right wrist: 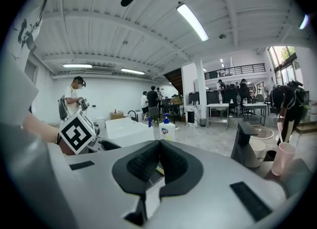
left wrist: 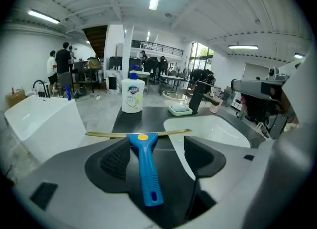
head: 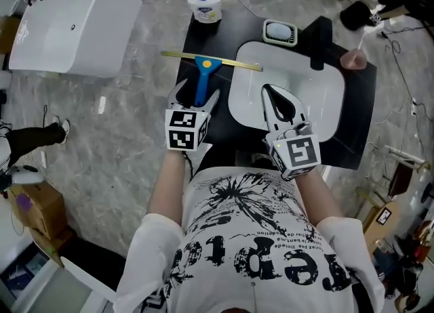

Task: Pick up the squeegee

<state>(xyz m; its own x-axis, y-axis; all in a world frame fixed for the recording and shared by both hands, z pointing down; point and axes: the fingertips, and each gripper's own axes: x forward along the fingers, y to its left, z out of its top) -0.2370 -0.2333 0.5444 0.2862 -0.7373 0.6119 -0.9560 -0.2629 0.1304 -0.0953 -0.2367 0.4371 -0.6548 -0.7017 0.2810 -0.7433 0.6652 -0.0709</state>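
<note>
The blue-handled squeegee with a brass-coloured blade (head: 203, 69) (left wrist: 144, 169) lies flat on the black table (head: 188, 42), its handle between the wide-spread fingers of the left gripper (head: 196, 92) (left wrist: 158, 154), while the right gripper (head: 270, 93) (right wrist: 159, 146), fingers pressed together on nothing, is over the white sink basin (head: 319, 95).

The black rectangular desk (head: 234, 34) carries a blue-handled squeegee (head: 202, 78) with a thin yellow blade (lying flat, left of the basin), an upright blue-capped white plastic bottle (head: 205, 5) at its far edge, a pale green soap dish (head: 280, 32) and a white rounded sink basin (head: 325, 95).

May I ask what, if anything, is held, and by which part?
Nothing held: the squeegee handle lies between open jaws of the left gripper; right gripper empty.
</note>
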